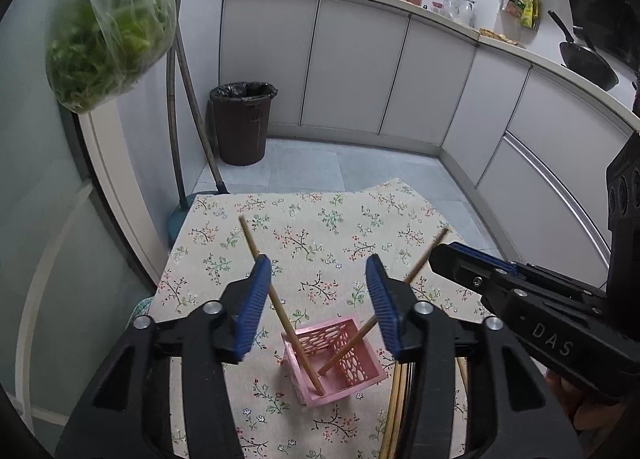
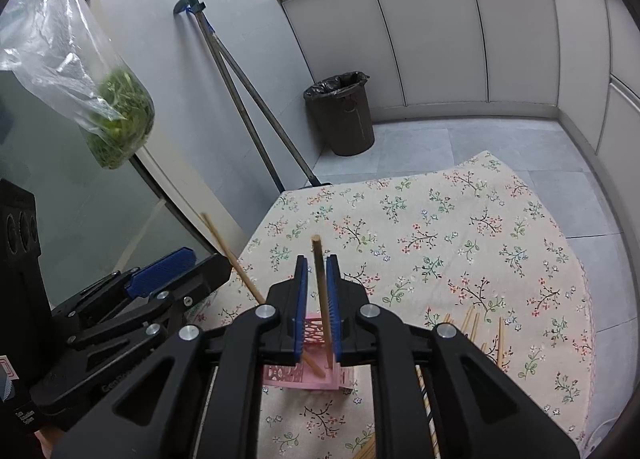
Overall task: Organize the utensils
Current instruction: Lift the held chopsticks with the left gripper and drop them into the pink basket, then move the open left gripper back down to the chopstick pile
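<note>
A pink perforated basket (image 1: 326, 335) (image 2: 288, 373) stands on the floral tablecloth with two wooden chopsticks leaning out of it. My left gripper (image 1: 320, 299) is open above the basket. The left chopstick (image 1: 280, 311) (image 2: 236, 259) runs just past its left pad, and neither pad presses it. My right gripper (image 2: 317, 307) has its jaws narrow around the other chopstick (image 2: 320, 283) (image 1: 352, 343). A slim gap shows on that stick's left side, so it stands free in the basket. From the left wrist view, the right gripper (image 1: 444, 255) comes in from the right.
Several loose chopsticks (image 2: 472, 323) (image 1: 394, 399) and a striped straw (image 2: 430, 419) lie on the cloth to the basket's right. The table's far edge (image 1: 304, 195) drops to a tiled floor with a brown bin (image 1: 240, 123), mop handles (image 1: 188, 99) and a hanging bag of greens (image 1: 108, 39).
</note>
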### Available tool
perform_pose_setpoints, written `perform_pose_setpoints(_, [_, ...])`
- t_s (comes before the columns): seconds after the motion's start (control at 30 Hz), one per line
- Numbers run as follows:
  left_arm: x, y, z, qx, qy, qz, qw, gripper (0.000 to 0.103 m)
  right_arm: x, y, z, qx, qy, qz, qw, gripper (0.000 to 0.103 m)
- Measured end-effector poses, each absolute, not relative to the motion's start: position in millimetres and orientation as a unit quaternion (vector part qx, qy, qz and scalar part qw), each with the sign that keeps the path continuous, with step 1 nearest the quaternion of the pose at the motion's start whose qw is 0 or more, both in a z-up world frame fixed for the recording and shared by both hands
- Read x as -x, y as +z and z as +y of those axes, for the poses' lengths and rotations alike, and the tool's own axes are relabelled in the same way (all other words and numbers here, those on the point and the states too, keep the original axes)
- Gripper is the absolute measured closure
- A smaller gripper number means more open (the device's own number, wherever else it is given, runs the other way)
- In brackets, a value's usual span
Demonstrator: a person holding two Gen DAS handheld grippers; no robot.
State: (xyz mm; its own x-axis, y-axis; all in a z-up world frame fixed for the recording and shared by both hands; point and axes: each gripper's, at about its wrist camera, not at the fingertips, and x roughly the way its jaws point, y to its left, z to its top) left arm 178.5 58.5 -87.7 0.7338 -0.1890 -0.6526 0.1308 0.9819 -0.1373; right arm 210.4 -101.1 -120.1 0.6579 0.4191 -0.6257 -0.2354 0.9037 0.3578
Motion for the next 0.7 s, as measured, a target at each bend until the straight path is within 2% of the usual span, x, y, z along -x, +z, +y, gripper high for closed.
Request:
perform_pose_setpoints(0.07, [-174, -83, 60, 0.045, -0.083, 0.349, 0.932, 0.036, -207, -114, -104, -0.128, 0.184, 0.363, 0.904, 0.073])
perform_pose_setpoints(0.1, [-173, -81, 61, 0.046, -0.082, 0.347, 0.933, 0.029, -204, -109, -108, -0.132, 0.186, 0.357, 0.906, 0.072])
perform_pose_setpoints(0.2, [-164, -75, 61, 0.046, -0.089, 0.341, 0.935, 0.015, -196, -96, -118, -0.137, 0.190, 0.343, 0.910, 0.066])
perform_pose_setpoints(0.27, [-158, -72, 59, 0.041, -0.093, 0.338, 0.936, 0.008, -188, -86, -129, -0.140, 0.188, 0.329, 0.915, 0.048])
perform_pose_setpoints(0.37, [-151, -72, 53, 0.033, -0.101, 0.344, 0.933, 0.007, -172, -72, -154, -0.138, 0.173, 0.305, 0.926, 0.031])
perform_pose_setpoints(0.7, [-147, -90, 8, 0.006, -0.121, 0.387, 0.914, 0.007, -144, -78, -236, -0.106, 0.077, 0.318, 0.939, 0.016])
